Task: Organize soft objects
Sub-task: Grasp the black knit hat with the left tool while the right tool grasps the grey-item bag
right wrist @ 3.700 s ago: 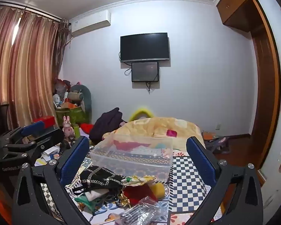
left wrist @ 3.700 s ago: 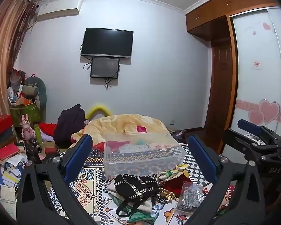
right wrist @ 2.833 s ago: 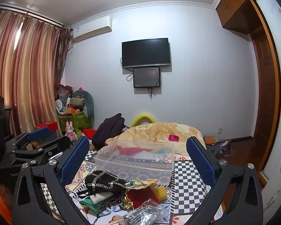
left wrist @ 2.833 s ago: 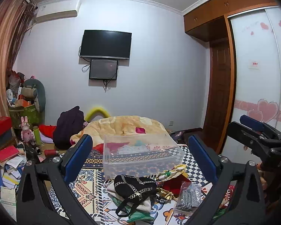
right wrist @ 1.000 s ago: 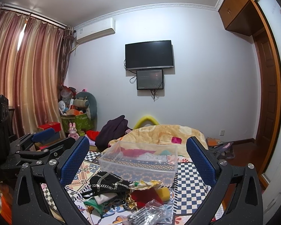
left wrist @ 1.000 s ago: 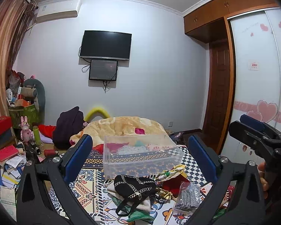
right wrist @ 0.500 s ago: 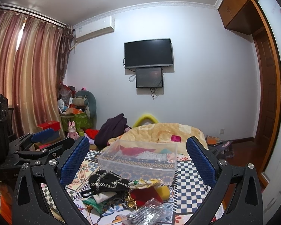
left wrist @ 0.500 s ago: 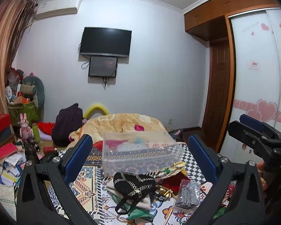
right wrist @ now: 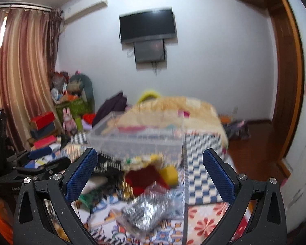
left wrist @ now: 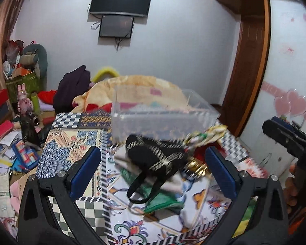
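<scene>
A pile of soft items lies on the patterned bed cover [left wrist: 71, 143]: a black bag with a gold chain [left wrist: 153, 153], white and green cloth [left wrist: 165, 202], a red cloth [right wrist: 144, 177], a yellow piece [right wrist: 169, 173] and a clear packet [right wrist: 144, 212]. Behind the pile stands a clear plastic bin [left wrist: 159, 118], also in the right wrist view [right wrist: 136, 138]. My left gripper [left wrist: 153, 173] is open and empty, just in front of the black bag. My right gripper [right wrist: 149, 173] is open and empty above the red cloth. It also shows at the right of the left wrist view [left wrist: 285, 138].
A yellow blanket [left wrist: 136, 87] and a dark garment [left wrist: 73, 85] lie behind the bin. Books, boxes and a pink rabbit toy [left wrist: 24, 100] clutter the left side. A wardrobe with heart stickers [left wrist: 291, 102] stands at the right. A TV [left wrist: 120, 0] hangs on the far wall.
Both grippers have tilted down and moved closer to the pile on the bed; the views are blurred by motion. Both stay open and empty.
</scene>
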Action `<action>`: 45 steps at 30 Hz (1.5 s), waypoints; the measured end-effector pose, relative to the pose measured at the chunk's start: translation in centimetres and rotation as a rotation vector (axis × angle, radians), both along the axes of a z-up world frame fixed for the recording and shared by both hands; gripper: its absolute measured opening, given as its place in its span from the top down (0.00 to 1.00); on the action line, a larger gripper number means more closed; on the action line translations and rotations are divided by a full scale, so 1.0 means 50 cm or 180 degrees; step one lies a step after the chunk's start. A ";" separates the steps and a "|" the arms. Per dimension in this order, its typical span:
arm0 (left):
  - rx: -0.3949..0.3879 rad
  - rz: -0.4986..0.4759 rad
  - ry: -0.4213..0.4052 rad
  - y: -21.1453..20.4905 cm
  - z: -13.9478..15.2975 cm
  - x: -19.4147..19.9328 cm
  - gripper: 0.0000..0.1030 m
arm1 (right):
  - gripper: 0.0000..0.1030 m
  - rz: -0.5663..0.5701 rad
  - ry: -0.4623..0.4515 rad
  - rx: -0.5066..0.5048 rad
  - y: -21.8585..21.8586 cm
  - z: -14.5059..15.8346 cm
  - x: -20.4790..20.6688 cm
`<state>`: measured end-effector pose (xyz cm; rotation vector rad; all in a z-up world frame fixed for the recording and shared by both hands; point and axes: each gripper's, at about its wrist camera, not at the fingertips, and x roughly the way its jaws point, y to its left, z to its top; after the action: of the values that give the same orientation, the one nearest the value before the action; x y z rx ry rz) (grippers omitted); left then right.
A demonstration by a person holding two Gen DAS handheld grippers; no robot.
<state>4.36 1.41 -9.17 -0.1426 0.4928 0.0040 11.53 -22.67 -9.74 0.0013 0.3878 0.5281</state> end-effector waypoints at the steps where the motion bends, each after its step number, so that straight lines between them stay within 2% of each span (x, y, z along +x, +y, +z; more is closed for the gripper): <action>1: 0.0009 0.0016 0.0023 0.000 -0.006 0.004 0.00 | 0.00 0.0019 0.0122 -0.0023 0.000 -0.015 0.008; 4: -0.0053 0.0009 0.0087 0.003 -0.022 0.016 0.00 | 0.00 0.0047 0.0431 -0.0111 -0.002 -0.056 0.024; 5: -0.0073 0.0010 0.0104 0.006 -0.024 0.018 0.04 | 0.00 0.0040 0.0494 -0.0142 -0.005 -0.067 0.026; 6: -0.0081 0.0020 0.0120 0.006 -0.028 0.022 0.13 | 0.00 0.0035 0.0573 -0.0197 -0.007 -0.083 0.028; 10: -0.0130 0.0010 0.0180 0.015 -0.041 0.033 0.22 | 0.01 0.0089 0.0720 -0.0316 -0.014 -0.110 0.028; 11: -0.0139 0.0004 0.0183 0.015 -0.043 0.034 0.28 | 0.03 0.0118 0.0752 -0.0331 -0.013 -0.112 0.027; 16: -0.0156 -0.0015 0.0172 0.015 -0.045 0.038 0.44 | 0.20 0.0154 0.0840 -0.0425 0.006 -0.134 0.032; 18: -0.0130 -0.0035 0.0133 0.012 -0.041 0.035 0.54 | 0.29 0.0183 0.0896 -0.0407 0.010 -0.142 0.039; 22: -0.0080 -0.0073 0.0131 0.006 -0.043 0.035 0.59 | 0.40 0.0277 0.0940 -0.0340 0.008 -0.141 0.040; 26: -0.0073 -0.0094 0.0148 0.004 -0.046 0.037 0.66 | 0.56 0.0364 0.0946 -0.0329 0.018 -0.143 0.036; 32: -0.0072 -0.0108 0.0195 0.002 -0.054 0.039 0.84 | 0.73 0.0385 0.0940 -0.0283 0.027 -0.140 0.032; 36: -0.0080 -0.0076 0.0101 0.005 -0.039 0.027 0.87 | 0.79 0.0381 0.0919 -0.0196 0.019 -0.127 0.027; 45: 0.0011 -0.0052 -0.0123 0.000 0.013 0.008 0.88 | 0.79 0.0302 0.0650 -0.0111 0.000 -0.065 0.012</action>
<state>4.76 1.38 -8.52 -0.1349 0.4554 -0.0139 12.11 -22.67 -12.98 0.0032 0.5988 0.6170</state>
